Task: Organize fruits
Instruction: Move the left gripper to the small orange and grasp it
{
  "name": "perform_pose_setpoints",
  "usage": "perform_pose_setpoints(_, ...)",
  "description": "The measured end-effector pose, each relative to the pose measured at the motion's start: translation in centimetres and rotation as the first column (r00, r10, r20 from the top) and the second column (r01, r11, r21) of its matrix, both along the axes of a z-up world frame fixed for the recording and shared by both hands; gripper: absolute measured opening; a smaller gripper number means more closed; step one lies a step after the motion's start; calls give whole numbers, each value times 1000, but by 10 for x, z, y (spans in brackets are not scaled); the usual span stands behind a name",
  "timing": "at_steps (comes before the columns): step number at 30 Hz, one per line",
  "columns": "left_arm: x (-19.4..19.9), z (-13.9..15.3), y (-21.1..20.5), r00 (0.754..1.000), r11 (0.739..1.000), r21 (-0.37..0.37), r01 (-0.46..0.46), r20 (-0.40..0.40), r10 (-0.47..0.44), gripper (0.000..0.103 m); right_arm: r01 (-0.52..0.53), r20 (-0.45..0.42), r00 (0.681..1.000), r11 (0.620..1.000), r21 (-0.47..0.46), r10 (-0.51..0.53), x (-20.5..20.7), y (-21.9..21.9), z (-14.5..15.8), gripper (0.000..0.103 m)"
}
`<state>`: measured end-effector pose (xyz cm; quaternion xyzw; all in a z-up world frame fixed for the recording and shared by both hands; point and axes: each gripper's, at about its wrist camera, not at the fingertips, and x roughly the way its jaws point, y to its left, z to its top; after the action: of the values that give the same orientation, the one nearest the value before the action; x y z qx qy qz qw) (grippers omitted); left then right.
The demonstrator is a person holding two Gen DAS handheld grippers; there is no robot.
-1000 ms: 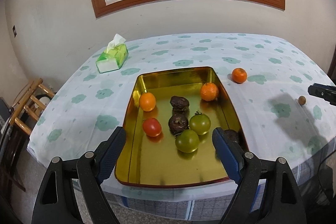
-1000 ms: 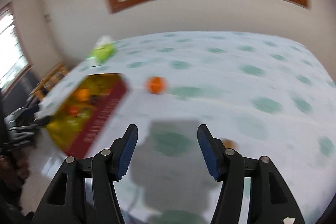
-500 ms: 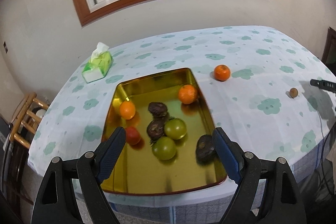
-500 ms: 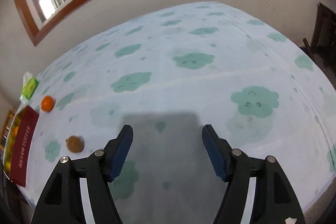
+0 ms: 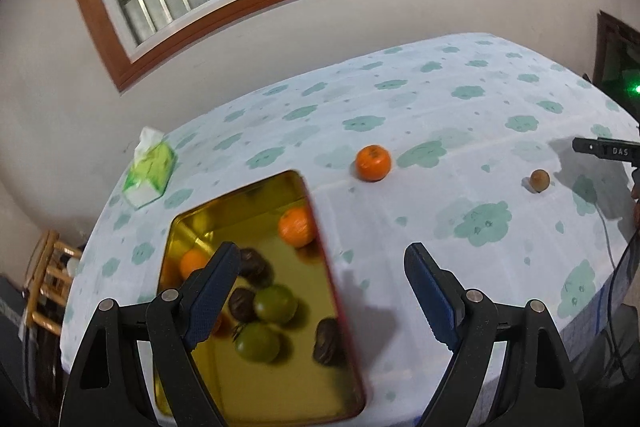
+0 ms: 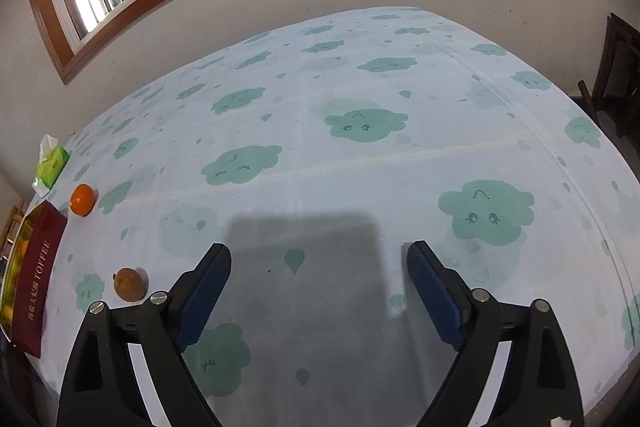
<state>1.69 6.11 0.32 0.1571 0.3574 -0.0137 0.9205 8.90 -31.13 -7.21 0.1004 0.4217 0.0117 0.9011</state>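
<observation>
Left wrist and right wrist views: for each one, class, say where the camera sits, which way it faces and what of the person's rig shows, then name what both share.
Left wrist: rides the left gripper, looking across the gold tray toward the window wall; its two open fingers show, and the other gripper's tip at the right edge.
Right wrist: rides the right gripper, facing bare tablecloth; its open fingers show.
Shared: the loose orange, small brown fruit, tissue pack, tray.

Red fruit (image 5: 218, 323) mostly hidden behind left fingers (image 5: 212, 291); tray (image 6: 34, 267) cut by frame edge.
</observation>
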Motion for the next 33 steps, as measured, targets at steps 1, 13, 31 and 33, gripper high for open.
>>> perform_pose_setpoints(1, 4, -1, -5, 1000, 1000, 6, 10, -3, -10, 84, -2, 2, 1000, 1000, 8, 2, 0, -1, 0, 89)
perform_pose_setpoints(13, 69, -7, -43, 995, 997, -14, 75, -66, -75, 84, -21, 24, 1000, 997, 79, 19, -3, -8, 1, 95)
perform_pose_setpoints(31, 169, -39, -34, 969, 981, -196, 4, -240, -52, 82, -44, 41, 998, 990, 136, 39, -2, -13, 1, 100)
perform_pose_setpoints(33, 179, -48, -34, 963, 985, -171, -7, -268, -40, 80, -47, 42, 998, 989, 138, 41, -2, -13, 1, 101)
